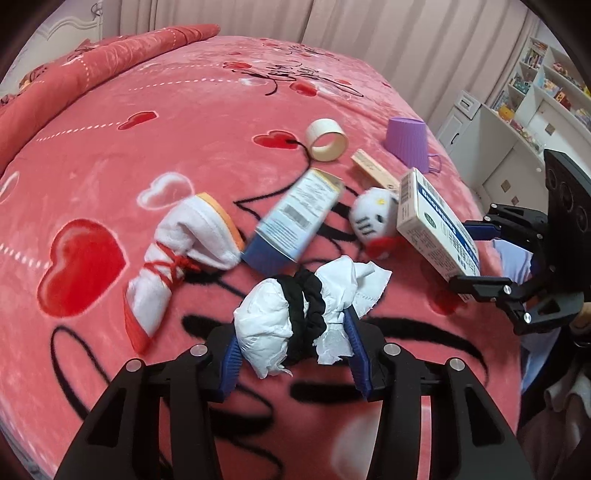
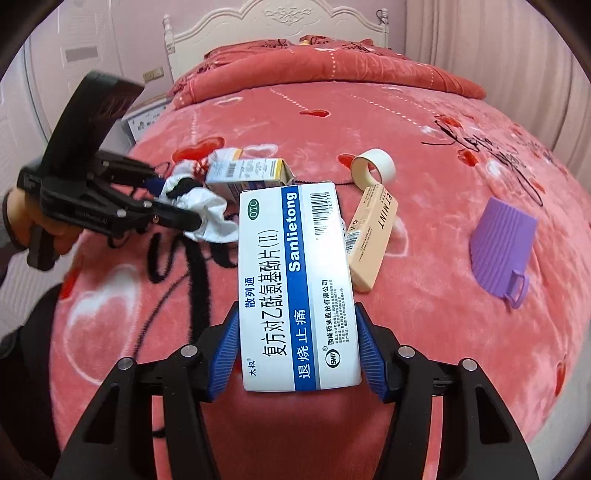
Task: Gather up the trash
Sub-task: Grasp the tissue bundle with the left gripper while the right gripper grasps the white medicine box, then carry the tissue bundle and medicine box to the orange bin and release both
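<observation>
Blue pads (image 2: 225, 354) of the right gripper (image 2: 297, 350) clamped the white medicine box (image 2: 295, 288) by its long sides, long axis pointing away over the pink bedspread (image 2: 443, 332). Left gripper (image 1: 293, 349) pinched a crumpled tissue wad (image 1: 269, 325) crosswise, lying just above the blanket.

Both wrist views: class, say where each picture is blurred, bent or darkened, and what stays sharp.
Left wrist view: the blue-and-white carton is smeared by motion blur, while the tissue wad stays fairly crisp; corners go black. Right wrist view: print on the Sanlietong box reads sharply, the bed's headboard and blanket bow from fisheye distortion; light is soft and even.
</observation>
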### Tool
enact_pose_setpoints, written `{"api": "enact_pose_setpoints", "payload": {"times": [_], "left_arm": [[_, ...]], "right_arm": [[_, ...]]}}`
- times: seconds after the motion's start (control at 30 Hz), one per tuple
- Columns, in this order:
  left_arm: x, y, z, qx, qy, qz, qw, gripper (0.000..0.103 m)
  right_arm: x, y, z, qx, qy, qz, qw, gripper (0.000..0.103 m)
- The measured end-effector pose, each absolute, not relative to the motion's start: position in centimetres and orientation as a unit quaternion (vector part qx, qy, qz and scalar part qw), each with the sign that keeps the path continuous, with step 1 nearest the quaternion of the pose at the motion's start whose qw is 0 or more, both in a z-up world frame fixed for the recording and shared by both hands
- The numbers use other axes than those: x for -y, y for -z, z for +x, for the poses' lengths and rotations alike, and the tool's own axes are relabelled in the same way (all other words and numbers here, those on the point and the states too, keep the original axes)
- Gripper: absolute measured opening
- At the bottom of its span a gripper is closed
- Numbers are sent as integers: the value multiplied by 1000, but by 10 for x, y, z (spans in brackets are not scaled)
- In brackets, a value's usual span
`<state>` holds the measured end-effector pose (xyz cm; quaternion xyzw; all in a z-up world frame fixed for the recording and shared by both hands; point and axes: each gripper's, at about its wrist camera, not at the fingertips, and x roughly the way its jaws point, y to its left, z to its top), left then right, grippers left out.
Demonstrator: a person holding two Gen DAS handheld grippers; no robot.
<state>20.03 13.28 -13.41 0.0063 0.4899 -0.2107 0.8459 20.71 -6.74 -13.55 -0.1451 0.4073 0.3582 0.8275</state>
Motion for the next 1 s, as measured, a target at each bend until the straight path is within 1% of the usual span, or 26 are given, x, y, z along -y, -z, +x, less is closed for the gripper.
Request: {"api": "enact_pose_setpoints", "payload": {"times": [0.3,0.63,0.8,1.0], "left_arm": [[-108,106,152,-490,205,-1,848,50],[-49,76,99,-478,219,20,851,50],[-12,63,90,-465,235,42,852,50],[50,48,101,-447,279,72,847,50]], "right_arm": [[94,105,170,-396,-383,-127,825,58],[145,82,111,-386,-398,-116,824,58],[189,65,93,-367,-380,-96,844,58],[259,46,83,-348,-333,-70,873,58]]}}
